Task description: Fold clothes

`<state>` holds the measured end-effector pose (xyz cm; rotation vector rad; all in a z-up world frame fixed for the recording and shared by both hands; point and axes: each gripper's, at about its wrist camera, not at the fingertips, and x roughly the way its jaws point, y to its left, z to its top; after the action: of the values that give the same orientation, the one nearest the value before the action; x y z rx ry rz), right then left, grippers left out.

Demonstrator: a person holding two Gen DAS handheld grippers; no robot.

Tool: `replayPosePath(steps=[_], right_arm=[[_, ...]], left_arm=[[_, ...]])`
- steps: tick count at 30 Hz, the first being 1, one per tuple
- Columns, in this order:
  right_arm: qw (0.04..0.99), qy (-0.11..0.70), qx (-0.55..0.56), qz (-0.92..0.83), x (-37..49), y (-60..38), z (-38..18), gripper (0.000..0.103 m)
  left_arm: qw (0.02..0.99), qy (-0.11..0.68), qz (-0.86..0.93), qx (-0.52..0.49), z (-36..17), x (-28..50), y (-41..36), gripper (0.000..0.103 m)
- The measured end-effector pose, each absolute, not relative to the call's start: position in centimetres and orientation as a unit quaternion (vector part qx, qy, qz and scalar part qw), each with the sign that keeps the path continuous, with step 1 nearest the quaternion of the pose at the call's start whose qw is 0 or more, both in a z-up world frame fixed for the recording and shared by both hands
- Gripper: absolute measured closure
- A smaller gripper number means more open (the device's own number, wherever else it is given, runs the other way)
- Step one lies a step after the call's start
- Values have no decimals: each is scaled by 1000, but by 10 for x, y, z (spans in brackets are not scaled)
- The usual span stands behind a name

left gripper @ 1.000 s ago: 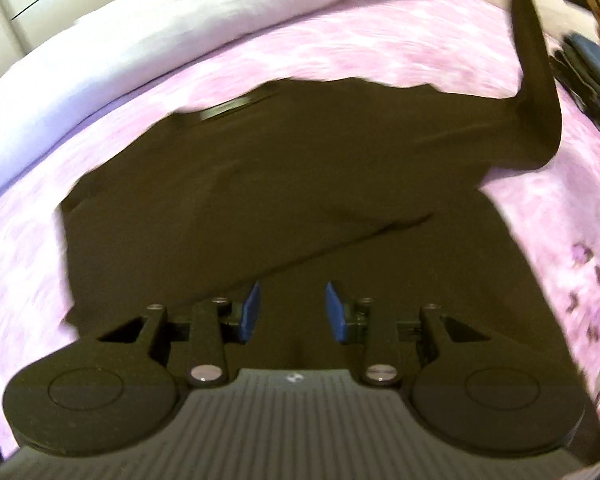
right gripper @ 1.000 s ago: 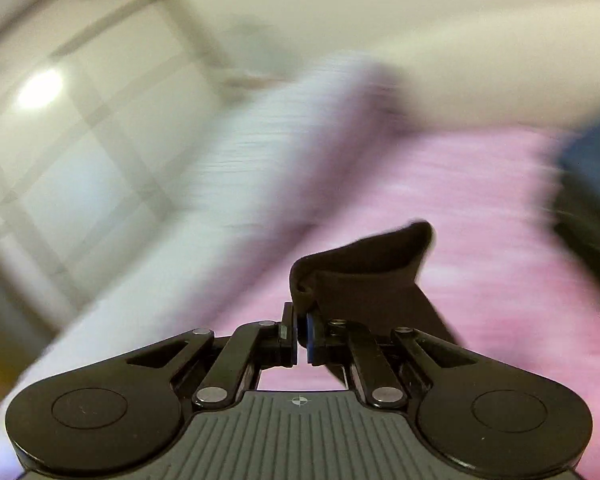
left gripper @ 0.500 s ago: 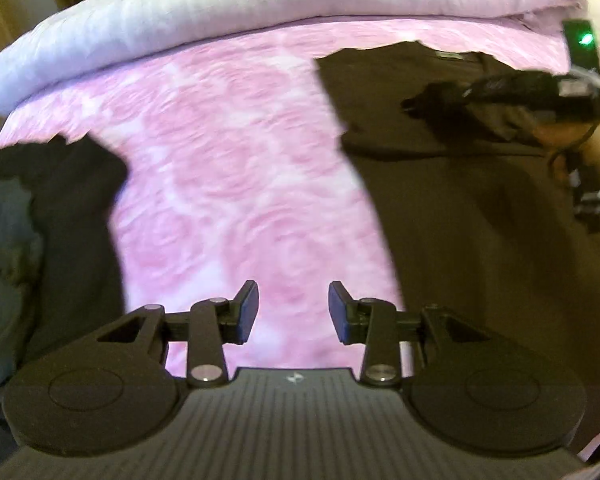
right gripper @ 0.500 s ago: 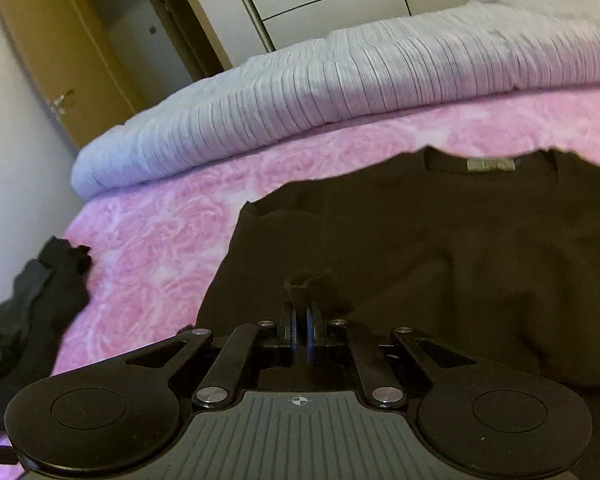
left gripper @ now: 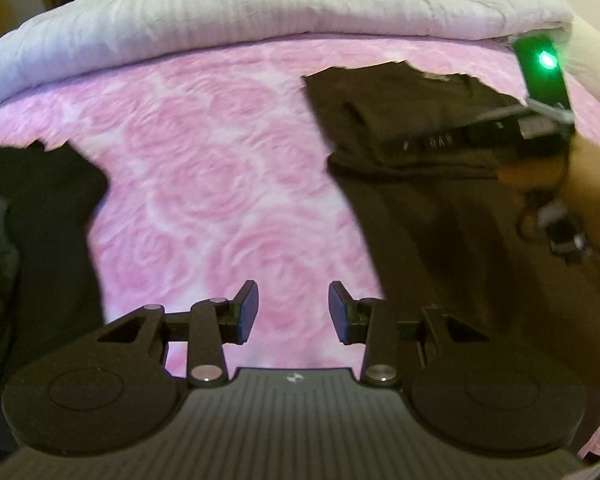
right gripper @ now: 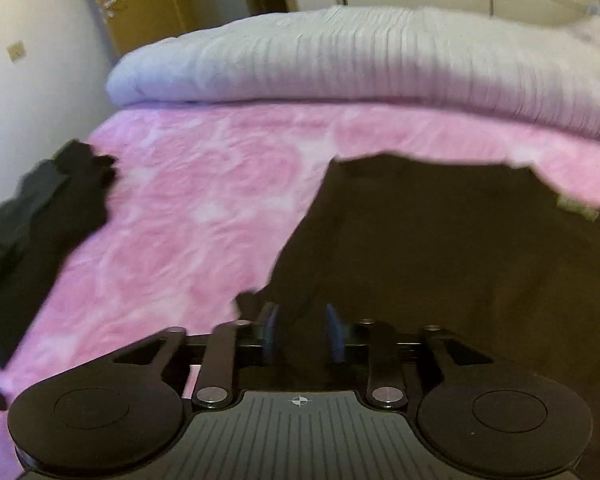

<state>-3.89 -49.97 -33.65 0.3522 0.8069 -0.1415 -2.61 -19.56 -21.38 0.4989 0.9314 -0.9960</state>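
Two grippers, neither holding anything: your left gripper (left gripper: 293, 312) hangs with its blue pads well apart over bare pink bedspread (left gripper: 220, 184), and your right gripper (right gripper: 302, 330) has its pads parted too, with the black T-shirt (right gripper: 460, 248) lying between and under them rather than pinched. The shirt is spread flat toward the right side of the bed, its collar toward the folded white duvet (right gripper: 340, 60) at the far edge, and its left sleeve looks already folded in over the chest (left gripper: 400, 132). A separate heap of dark clothes (left gripper: 32, 220) sits at the bed's left edge; leave it alone.

I judge the next fold is the body. Bring your left gripper across to the shirt's near left edge, take one layer only, and match your right hand's height so the fold lands straight. Smooth wrinkles before pinching; the blur makes the hem hard to read.
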Motion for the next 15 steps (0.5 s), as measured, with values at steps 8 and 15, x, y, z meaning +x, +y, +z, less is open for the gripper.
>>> replayPosePath(steps=[8, 15], right_arm=[[890, 374, 198, -170, -162, -564, -317, 65], [845, 367, 239, -306, -263, -696, -327, 65]], left_arm=[[708, 389, -530, 258, -230, -43, -311, 70], [687, 391, -544, 281, -276, -41, -407, 70]])
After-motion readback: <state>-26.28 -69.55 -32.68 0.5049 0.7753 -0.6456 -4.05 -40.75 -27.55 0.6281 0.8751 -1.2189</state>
